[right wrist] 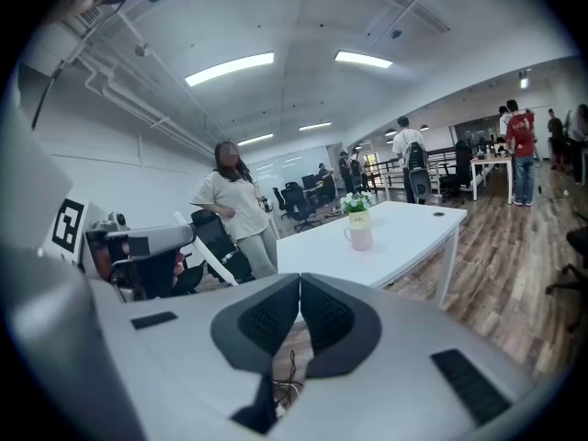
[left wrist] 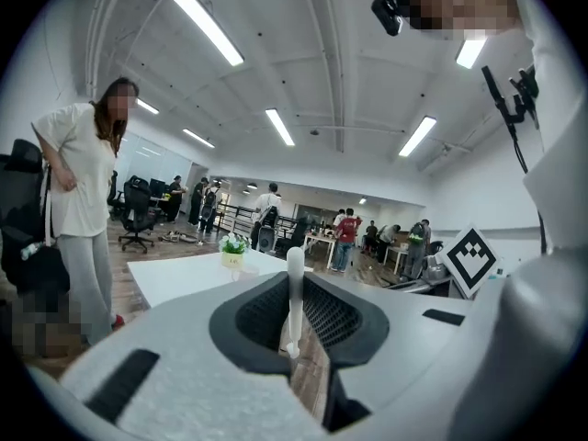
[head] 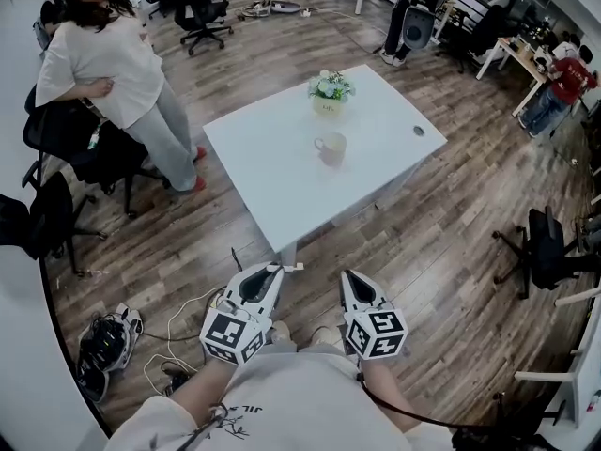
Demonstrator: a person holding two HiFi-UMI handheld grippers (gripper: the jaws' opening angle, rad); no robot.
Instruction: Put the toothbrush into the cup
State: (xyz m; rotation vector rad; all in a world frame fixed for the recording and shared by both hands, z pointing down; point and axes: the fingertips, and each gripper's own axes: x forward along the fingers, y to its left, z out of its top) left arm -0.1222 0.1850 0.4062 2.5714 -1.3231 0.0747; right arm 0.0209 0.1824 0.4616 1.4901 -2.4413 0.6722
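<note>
white table (head: 282, 181) with cup (head: 331, 147); toothbrush (left wrist: 295, 288) in left gripper (head: 270, 272)

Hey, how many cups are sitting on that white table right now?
1. The cup stands near the middle of the white table, just on the near side of the flower pot. No other cup shows.

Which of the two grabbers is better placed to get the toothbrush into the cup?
Left. The left gripper is shut on the white toothbrush; the right gripper is shut, empty. The cup stands ahead.
</note>
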